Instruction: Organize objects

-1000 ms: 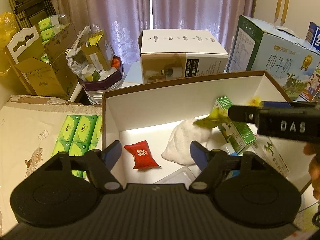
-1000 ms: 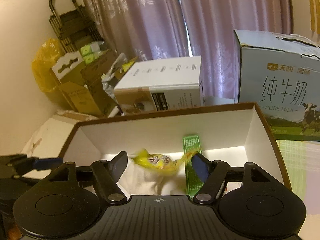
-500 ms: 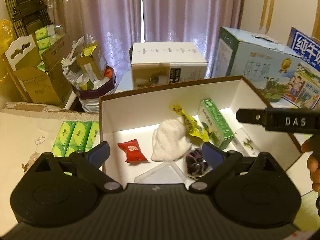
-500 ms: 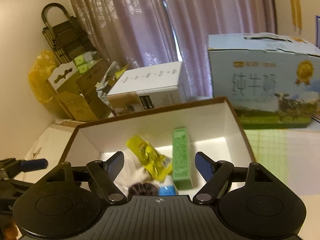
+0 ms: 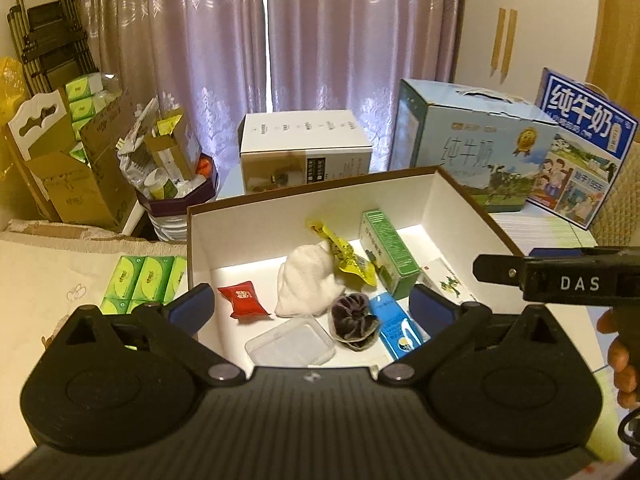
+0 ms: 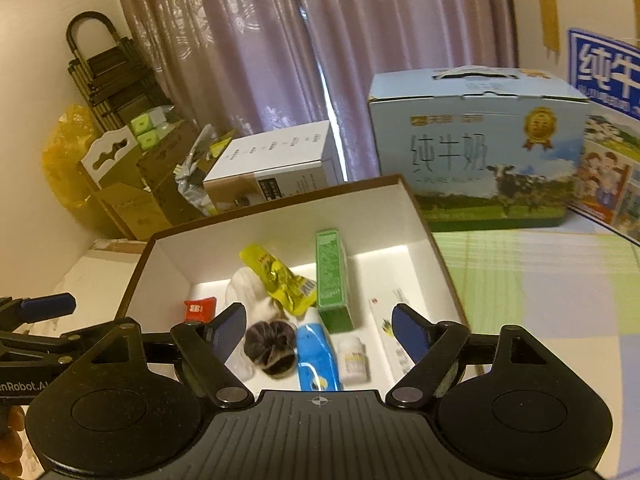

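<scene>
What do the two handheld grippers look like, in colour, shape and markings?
Both are matte black plastic. The left gripper and right gripper each have a ribbed body, two round discs, silver pivot screws and angled fingers with blue pads. Seen from the side, the right gripper carries white "DAS" lettering, and the left one carries white lettering ending in "Robot.A".

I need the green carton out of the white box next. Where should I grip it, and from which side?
Grip the green carton across its narrow width, on the two long side faces near the middle, coming down from above. It lies lengthwise toward the back wall of the white box. The yellow packet crowds its left face; the right face looks clear, so the right gripper seems better placed.
</scene>
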Tool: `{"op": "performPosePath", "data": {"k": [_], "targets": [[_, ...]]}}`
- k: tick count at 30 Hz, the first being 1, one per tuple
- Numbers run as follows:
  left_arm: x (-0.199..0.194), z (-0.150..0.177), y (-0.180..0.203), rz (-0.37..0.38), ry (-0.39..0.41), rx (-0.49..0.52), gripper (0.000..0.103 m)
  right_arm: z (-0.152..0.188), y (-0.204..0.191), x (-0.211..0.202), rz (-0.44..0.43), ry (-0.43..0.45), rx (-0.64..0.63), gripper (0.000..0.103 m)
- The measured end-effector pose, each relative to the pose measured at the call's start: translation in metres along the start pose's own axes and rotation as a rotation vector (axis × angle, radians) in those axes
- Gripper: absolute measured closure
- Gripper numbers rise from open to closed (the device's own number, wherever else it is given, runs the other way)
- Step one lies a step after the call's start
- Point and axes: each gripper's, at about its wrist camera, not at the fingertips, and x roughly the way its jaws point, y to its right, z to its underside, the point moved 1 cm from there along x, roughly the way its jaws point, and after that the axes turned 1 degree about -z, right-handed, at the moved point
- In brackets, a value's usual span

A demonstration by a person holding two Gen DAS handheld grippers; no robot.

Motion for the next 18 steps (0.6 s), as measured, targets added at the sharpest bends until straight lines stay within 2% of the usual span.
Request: {"op": "performPosePath", "data": {"k": [9, 13, 18], "targets": [[-0.035, 0.021, 0.006, -0.035, 0.039, 0.058, 0.001, 0.029, -0.009, -0.047, 0.041, 0.018, 0.025, 0.025], [-0.057, 0.033, 0.005, -0.007, 0.053, 0.047, 0.001, 0.042, -0.016, -0.067, 0.045, 0.039, 0.014, 0.025], [-0.088, 0.049, 0.005, -0.014, 0.055, 0.028, 0.001, 0.057, -0.021, -0.094, 0.019, 0.054, 0.017, 0.025]]}}
